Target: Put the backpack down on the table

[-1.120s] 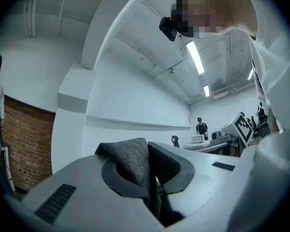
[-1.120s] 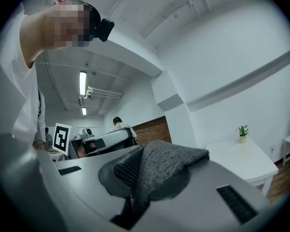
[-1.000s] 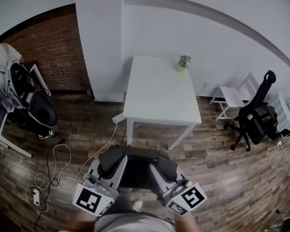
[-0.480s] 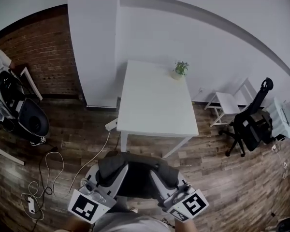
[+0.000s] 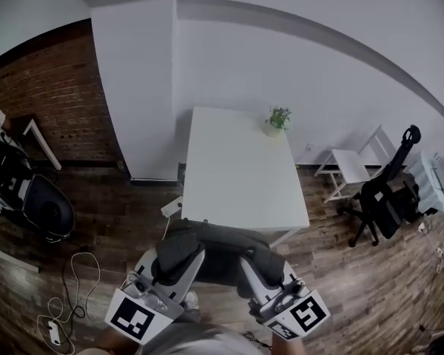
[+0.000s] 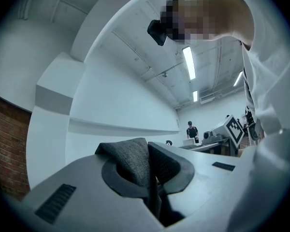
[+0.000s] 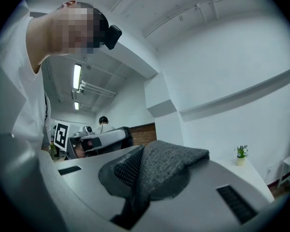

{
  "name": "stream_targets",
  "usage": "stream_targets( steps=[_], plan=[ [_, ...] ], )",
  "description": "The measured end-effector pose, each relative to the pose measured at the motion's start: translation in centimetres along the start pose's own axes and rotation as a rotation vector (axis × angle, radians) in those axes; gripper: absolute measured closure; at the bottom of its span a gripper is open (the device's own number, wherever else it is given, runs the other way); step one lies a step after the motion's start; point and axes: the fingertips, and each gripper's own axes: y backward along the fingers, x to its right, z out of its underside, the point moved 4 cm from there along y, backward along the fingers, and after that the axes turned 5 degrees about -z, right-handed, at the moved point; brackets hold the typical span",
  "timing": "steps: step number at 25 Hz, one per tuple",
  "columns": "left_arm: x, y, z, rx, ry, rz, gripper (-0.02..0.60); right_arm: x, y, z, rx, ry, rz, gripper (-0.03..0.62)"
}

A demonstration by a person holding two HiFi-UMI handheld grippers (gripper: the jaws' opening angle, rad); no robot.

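Observation:
I hold a dark grey backpack (image 5: 220, 254) in the air between both grippers, just at the near edge of the white table (image 5: 237, 168). My left gripper (image 5: 180, 253) is shut on the bag's left side, my right gripper (image 5: 256, 262) on its right side. The left gripper view shows grey woven fabric (image 6: 133, 161) pinched between the jaws of the left gripper (image 6: 148, 172). In the right gripper view a similar fold of fabric (image 7: 166, 166) sits clamped in the right gripper (image 7: 139, 178). The bag's lower part is hidden behind the grippers.
A small potted plant (image 5: 278, 119) stands at the table's far right corner. A white column (image 5: 137, 87) rises left of the table. A black office chair (image 5: 388, 198) and a white stool (image 5: 345, 165) are to the right. Cables (image 5: 66, 294) lie on the wooden floor at left.
Both grippers and the backpack have come forward to the table; the bag now overlaps its near edge. The grip on both sides is unchanged.

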Motion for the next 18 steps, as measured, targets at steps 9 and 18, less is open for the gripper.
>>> stream_targets(
  steps=[9,18],
  plan=[
    [-5.4,-4.1,-2.1,0.040,-0.034,0.053,0.540,2.9,-4.8,-2.5,0.049,0.041,0.053,0.545],
    [-8.8,-7.4,-2.3,0.044,-0.001,0.053,0.539,5.6,-7.7,-3.7,0.023,0.051,0.056,0.545]
  ],
)
